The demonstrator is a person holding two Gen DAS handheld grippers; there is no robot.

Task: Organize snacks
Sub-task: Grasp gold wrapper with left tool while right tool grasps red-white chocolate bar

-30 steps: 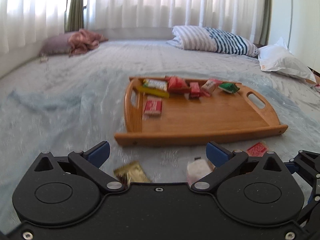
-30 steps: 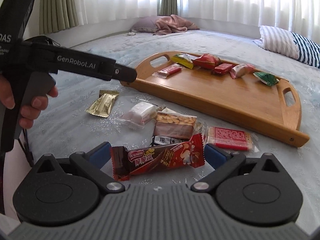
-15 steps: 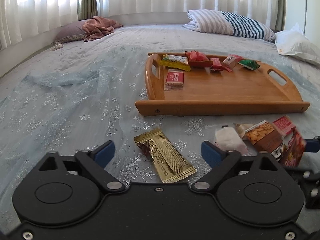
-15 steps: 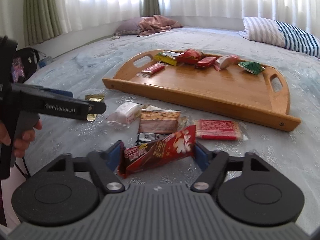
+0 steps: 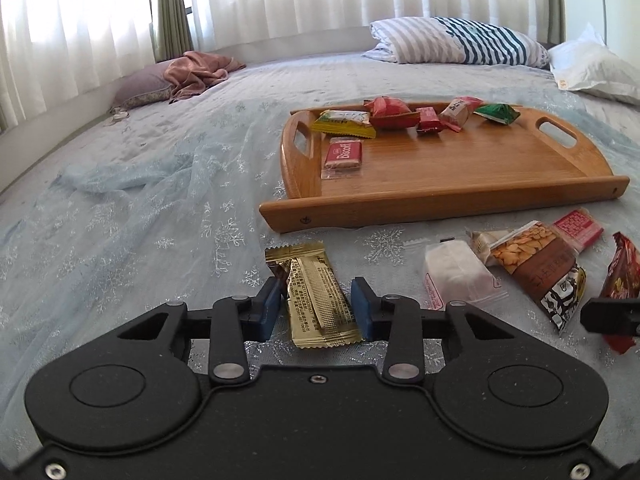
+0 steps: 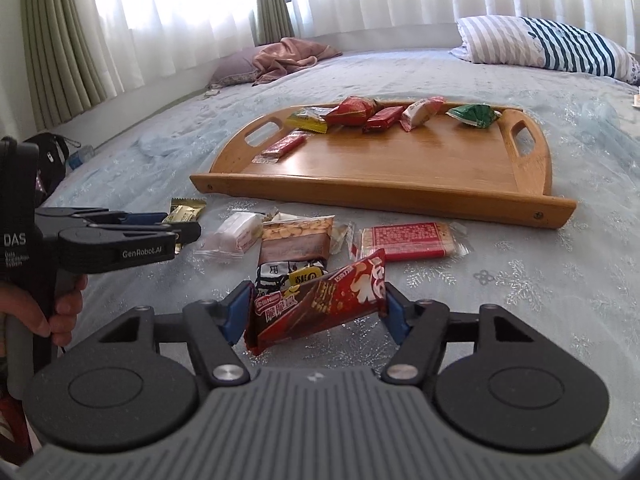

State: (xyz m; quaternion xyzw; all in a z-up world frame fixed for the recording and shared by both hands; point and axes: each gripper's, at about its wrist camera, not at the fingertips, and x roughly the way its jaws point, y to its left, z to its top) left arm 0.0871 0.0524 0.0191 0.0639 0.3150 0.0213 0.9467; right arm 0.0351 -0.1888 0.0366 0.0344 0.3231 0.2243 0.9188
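My left gripper (image 5: 318,308) is shut on a gold snack packet (image 5: 316,300) lying on the bed in front of the wooden tray (image 5: 440,200). My right gripper (image 6: 316,312) is shut on a red and brown wafer packet (image 6: 320,300), tilted and lifted a little off the bed. The tray (image 6: 384,192) holds several snacks along its far side, among them a red biscuit packet (image 5: 343,156) and a green packet (image 6: 472,114). The left gripper (image 6: 176,228) shows at the left of the right wrist view, over the gold packet (image 6: 184,212).
Loose snacks lie on the bed before the tray: a white packet (image 6: 236,232), a brown cracker packet (image 6: 296,244), a flat red packet (image 6: 408,240). A striped pillow (image 5: 456,46) and a pink cloth (image 5: 196,72) lie at the far side. A black bag (image 6: 50,158) is off the bed's left.
Both grippers have closed: the left came down over the gold packet and shut on it, the right shut on the wafer packet and tilted it up off the bed.
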